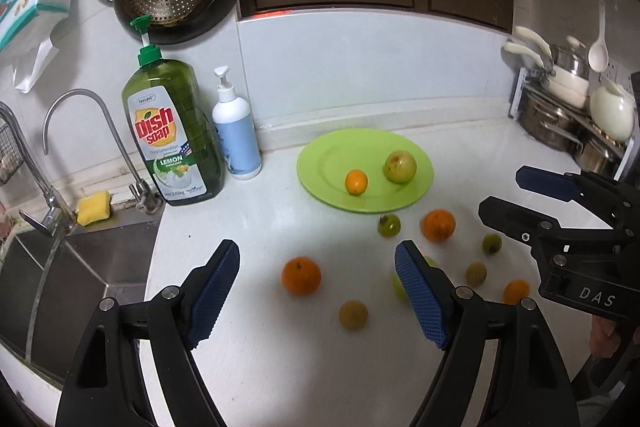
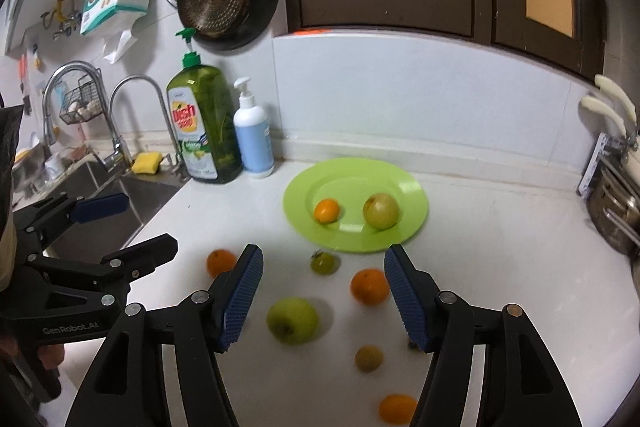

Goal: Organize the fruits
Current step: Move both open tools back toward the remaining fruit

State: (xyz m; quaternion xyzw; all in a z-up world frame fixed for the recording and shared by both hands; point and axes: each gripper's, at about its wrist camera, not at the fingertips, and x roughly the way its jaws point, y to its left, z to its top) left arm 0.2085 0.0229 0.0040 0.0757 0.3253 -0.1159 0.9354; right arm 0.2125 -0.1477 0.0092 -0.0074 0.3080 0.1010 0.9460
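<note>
Both the left gripper (image 1: 318,297) and the right gripper (image 2: 324,297) hover with jaws wide and empty above the loose fruit on the tabletop (image 2: 500,267), evidently choosing a next piece for the green plate (image 2: 412,195), which holds a small orange (image 2: 327,210) and a pale apple (image 2: 381,211).

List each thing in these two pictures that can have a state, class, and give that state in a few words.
left claw: open, empty
right claw: open, empty
green plate: holds two fruits
small orange: on the plate
yellow-green apple: on the plate
green apple: loose on the counter
dish soap bottle: upright
white pump bottle: upright
</note>
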